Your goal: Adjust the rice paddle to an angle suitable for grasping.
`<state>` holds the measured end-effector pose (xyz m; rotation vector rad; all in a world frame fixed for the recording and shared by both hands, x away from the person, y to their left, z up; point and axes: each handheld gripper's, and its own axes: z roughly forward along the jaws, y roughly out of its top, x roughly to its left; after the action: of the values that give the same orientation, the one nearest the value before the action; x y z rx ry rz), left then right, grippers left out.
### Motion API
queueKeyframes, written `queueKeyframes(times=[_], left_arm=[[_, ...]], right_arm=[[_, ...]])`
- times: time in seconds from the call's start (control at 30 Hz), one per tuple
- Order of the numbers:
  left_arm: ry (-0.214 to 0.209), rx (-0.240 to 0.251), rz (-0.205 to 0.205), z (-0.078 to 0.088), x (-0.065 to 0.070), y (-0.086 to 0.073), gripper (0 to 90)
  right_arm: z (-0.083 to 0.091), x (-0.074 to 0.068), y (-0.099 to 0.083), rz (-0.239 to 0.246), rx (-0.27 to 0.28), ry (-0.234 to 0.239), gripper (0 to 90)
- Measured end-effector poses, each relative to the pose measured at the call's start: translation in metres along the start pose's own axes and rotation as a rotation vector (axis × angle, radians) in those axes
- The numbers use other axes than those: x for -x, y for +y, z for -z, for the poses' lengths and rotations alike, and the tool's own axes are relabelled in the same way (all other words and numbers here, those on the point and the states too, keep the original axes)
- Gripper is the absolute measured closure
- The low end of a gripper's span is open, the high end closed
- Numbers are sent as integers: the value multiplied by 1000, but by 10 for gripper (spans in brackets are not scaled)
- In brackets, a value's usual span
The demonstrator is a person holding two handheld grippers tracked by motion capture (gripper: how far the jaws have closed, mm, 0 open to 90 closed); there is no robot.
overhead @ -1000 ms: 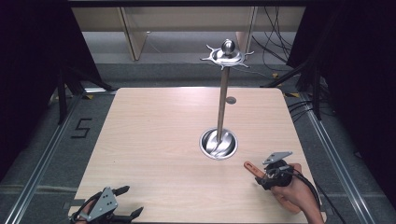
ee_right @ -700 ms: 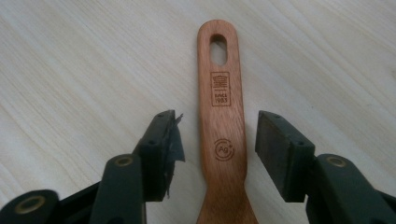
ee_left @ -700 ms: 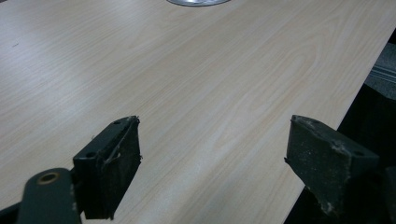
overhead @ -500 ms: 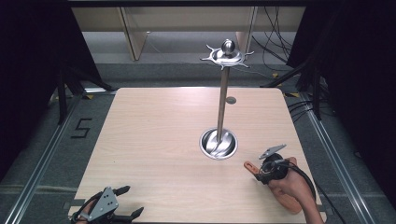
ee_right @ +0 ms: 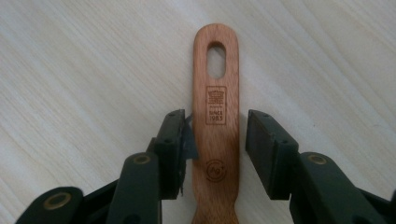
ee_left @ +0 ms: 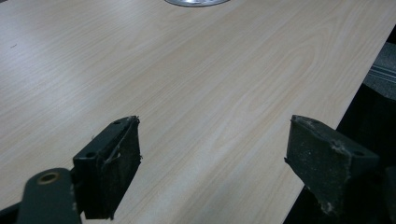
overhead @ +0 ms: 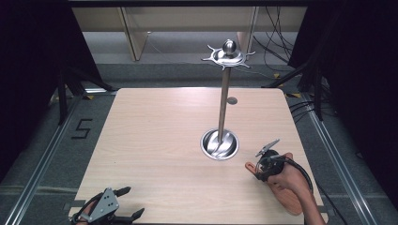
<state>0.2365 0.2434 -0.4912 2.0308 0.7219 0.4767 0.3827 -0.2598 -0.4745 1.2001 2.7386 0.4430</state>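
Wood is what my right tongs are set around: a flat wooden spatula lying on the desk. In the right gripper view I see its handle running straight up between my two jaws. The handle has a long hole near its rounded end and a small stamped mark below that. My left jaw looks like it touches the handle's edge. My right jaw sits just beside the other edge with a thin gap, so the tongs are partly spread and not pinching it.

From the high view, the spatula lies near the right front corner of the desk, with its handle end pointing toward the middle. My right hand holds the right tongs over it.

Near that, a bit closer to the middle, stands a shiny metal stand. It has a round dish base, a tall thin pole, and a small plate with a ball on top.

My left tongs sit at the front left edge of the desk, well apart from everything. In the left gripper view they are spread wide with bare desk between them.
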Motion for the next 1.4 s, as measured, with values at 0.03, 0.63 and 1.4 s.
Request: queueKeyframes(times=[0.03,0.63,1.4], left_arm=[[0,0,0,0,0,0,171],[-7,-1,0,0,0,0,171],[0,-20,-37,1,-3,1,171]], right_arm=[[0,0,0,0,0,0,592],[-3,2,9,10,-83,-12,662],[7,-2,6,45,-57,-41,663]])
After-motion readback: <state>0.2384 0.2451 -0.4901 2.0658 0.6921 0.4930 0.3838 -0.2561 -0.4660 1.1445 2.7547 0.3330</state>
